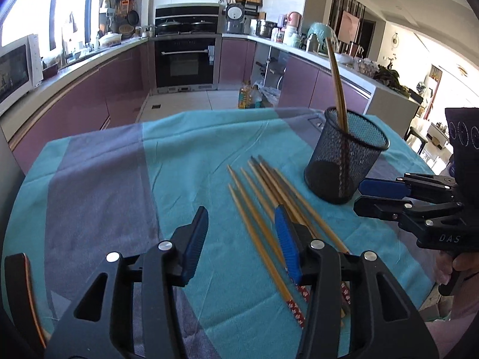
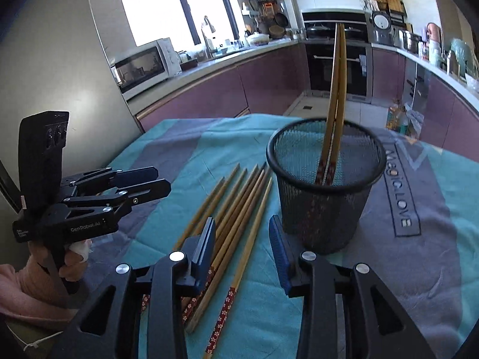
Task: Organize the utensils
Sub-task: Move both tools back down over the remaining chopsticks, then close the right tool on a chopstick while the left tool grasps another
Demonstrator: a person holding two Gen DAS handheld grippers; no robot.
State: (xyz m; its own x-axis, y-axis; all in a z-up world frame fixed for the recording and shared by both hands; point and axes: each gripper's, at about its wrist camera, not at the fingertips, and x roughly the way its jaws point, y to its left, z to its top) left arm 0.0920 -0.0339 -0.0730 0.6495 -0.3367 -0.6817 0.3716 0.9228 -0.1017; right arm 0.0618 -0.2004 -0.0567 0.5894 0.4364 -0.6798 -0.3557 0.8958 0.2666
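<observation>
Several wooden chopsticks (image 1: pixel 263 206) with red patterned ends lie side by side on the teal and grey cloth (image 1: pixel 104 185). They also show in the right wrist view (image 2: pixel 239 215). A black mesh cup (image 1: pixel 347 155) stands upright to their right and holds two chopsticks (image 1: pixel 338 89); in the right wrist view the cup (image 2: pixel 326 185) is just ahead. My left gripper (image 1: pixel 242 233) is open and empty, its right finger over the loose chopsticks. My right gripper (image 2: pixel 242 248) is open and empty above the chopsticks, beside the cup.
The cloth-covered table (image 2: pixel 419 209) ends at its far edge towards the kitchen floor. Purple cabinets and an oven (image 1: pixel 185 59) stand behind. A microwave (image 2: pixel 143 62) sits on the left counter. Each gripper shows in the other's view: the right one (image 1: pixel 365 194), the left one (image 2: pixel 158 179).
</observation>
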